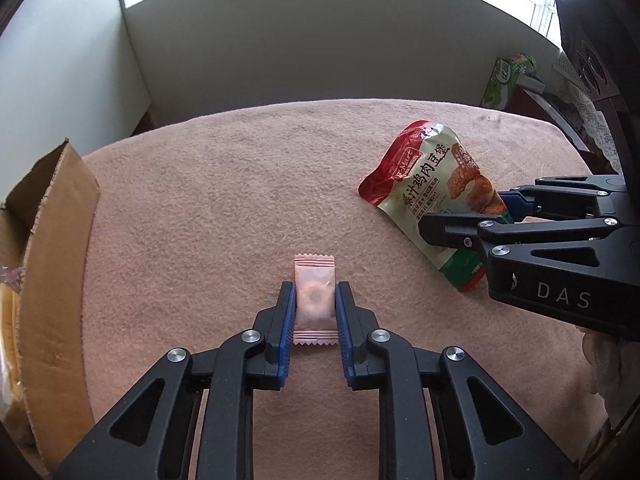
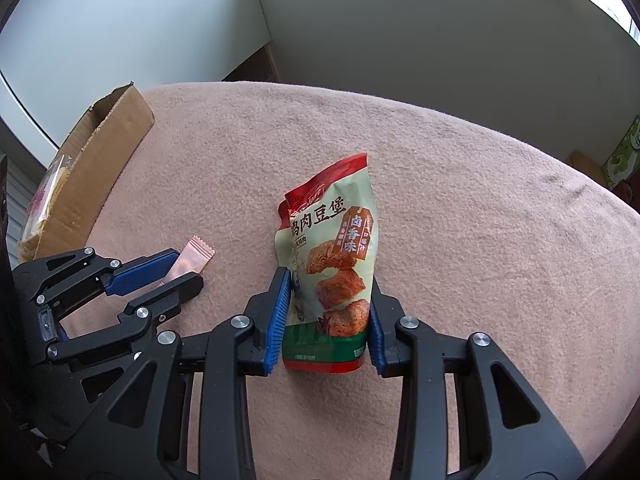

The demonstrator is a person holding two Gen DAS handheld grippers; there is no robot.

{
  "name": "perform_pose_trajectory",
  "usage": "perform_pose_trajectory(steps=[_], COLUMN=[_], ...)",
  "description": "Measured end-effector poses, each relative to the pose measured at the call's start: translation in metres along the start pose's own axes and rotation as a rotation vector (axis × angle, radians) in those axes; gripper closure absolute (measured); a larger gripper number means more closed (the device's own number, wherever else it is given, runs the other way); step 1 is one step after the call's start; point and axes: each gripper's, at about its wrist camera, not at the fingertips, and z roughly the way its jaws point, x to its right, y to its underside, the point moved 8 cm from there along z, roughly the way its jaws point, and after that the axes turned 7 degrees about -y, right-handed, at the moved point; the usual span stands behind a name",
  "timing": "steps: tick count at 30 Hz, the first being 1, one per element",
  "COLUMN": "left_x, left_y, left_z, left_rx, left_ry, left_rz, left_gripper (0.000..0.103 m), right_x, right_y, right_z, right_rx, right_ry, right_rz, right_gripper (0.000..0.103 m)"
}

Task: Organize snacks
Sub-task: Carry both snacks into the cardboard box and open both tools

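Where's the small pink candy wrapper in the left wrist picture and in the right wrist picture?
Left wrist view: the pink candy wrapper lies bottom center, between the pads of the left gripper.
Right wrist view: the wrapper sits at the left, its near end hidden between the left gripper's fingers.
Shared landmark: the cardboard box, at the left edge of the pink cloth in both.

Fuzzy matt pink cloth (image 1: 224, 184), glossy foil pouch (image 2: 332, 256), rough cardboard box (image 1: 56, 280)

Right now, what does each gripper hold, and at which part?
Left gripper: pink candy packet, by its long sides. Right gripper: chicken snack pouch, by its lower side edges.
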Motion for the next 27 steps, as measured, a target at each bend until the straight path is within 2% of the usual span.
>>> perform_pose_trajectory(steps=[5,13,14,15,27], left_x=[-0.008,-0.013,-0.013,-0.014,-0.030], left_y=[0.004,0.011,0.011,0.012,0.016], left_z=[-0.004,-0.022,-0.025,-0.027,-0.052], left_rx=[-0.001,0.015,0.018,0.022,0.059], left_ry=[0.031,0.063,0.064,0.067,0.077], left_rz=[-0.019,-0.034,-0.035,-0.035,-0.051], left_gripper=[0.085,0.085,0.085,0.085,0.086], right_x=[0.000,-0.006,-0.007,-0.008,-0.015], right_y=[0.002,0.003,0.003,0.004,0.004], right_z=[-0.003,-0.015,-0.016,-0.018,-0.040], right_rx=[0.013,0.031,0.035,0.037,0.072], right_ry=[-0.005,-0.005,-0.008,-0.008,-0.005], right_rz=[0.012,0.016,0.019,0.022,0.027], right_gripper=[0.068,0.077,0.080,0.087,0.087])
